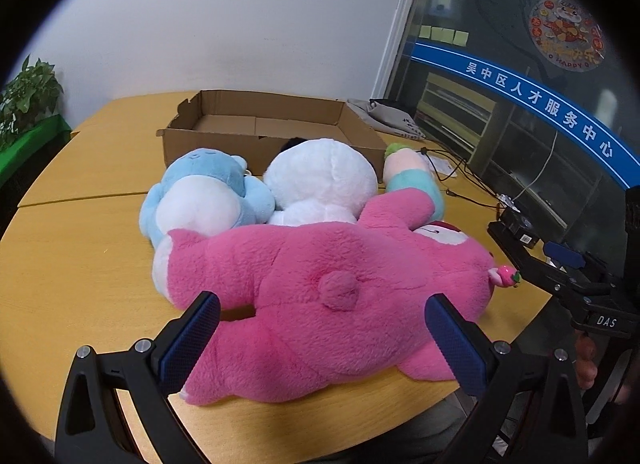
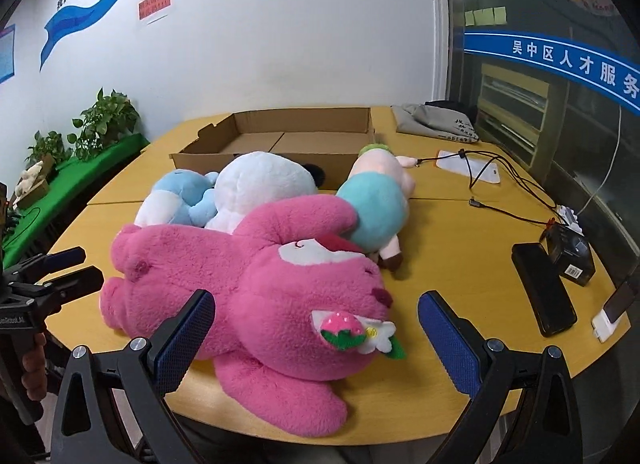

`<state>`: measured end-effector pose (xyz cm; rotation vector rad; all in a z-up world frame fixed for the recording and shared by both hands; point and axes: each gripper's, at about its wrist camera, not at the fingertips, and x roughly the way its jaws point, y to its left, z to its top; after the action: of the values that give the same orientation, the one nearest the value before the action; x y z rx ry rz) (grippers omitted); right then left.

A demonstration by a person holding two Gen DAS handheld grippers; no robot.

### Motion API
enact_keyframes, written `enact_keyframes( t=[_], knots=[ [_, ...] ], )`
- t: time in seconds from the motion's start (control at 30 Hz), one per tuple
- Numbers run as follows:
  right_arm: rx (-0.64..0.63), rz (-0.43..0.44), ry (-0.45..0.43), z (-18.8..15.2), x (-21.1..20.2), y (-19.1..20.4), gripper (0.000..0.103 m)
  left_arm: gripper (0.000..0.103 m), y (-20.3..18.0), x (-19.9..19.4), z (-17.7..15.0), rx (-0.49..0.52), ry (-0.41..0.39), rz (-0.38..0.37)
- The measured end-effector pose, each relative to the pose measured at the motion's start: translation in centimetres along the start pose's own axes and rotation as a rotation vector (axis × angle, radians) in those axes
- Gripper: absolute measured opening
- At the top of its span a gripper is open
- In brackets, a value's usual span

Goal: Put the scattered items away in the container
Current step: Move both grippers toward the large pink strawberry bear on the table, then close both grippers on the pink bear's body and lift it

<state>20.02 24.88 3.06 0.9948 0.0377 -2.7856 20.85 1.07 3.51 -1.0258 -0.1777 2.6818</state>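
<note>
A big pink plush bear (image 1: 320,296) (image 2: 256,276) lies face down on the yellow table near its front edge. Behind it lie a blue plush (image 1: 204,191) (image 2: 176,199), a white plush (image 1: 320,179) (image 2: 260,183) and a teal-and-pink plush (image 1: 412,175) (image 2: 376,199). An open cardboard box (image 1: 224,139) (image 2: 340,163), empty inside, stands behind them. My left gripper (image 1: 320,328) is open, its fingers either side of the bear's rump. My right gripper (image 2: 316,324) is open, its fingers either side of the bear's head. The right gripper also shows in the left wrist view (image 1: 532,248).
Black cables (image 2: 500,183), a white pouch (image 2: 468,165), a black case (image 2: 544,292), a small black box (image 2: 572,256) and a phone on a white block (image 2: 616,308) lie at the table's right. A grey bag (image 2: 436,119) lies at the back right. Plants (image 2: 104,123) stand left.
</note>
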Motion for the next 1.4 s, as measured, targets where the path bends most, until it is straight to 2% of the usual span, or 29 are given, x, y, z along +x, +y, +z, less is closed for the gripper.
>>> enact_keyframes(
  t=[0.13,0.67,1.0,1.17,1.27,1.4],
  knots=[
    [-0.015,0.005,0.015,0.1,1.0,0.2,0.103,0.102,0.0,0.6,0.2,-0.005,0.0,-0.027],
    [0.017,0.05,0.087,0.5,5.6,-1.2,0.103,0.102,1.3,4.4,0.1,-0.023,0.076,-0.054],
    [0.035,0.077,0.138,0.0,8.0,-1.9,0.103,0.102,2.1,5.7,-0.3,-0.026,0.111,-0.107],
    [0.021,0.105,0.116,0.1,8.2,-2.2,0.103,0.102,2.8,7.1,-0.3,-0.04,0.147,-0.117],
    [0.0,0.125,0.096,-0.2,8.4,-2.8,0.103,0.102,3.3,7.8,-0.3,-0.04,0.157,-0.154],
    [0.038,0.202,0.13,-0.9,9.8,-3.9,0.103,0.102,4.2,8.9,-0.1,-0.048,0.181,-0.225]
  ],
)
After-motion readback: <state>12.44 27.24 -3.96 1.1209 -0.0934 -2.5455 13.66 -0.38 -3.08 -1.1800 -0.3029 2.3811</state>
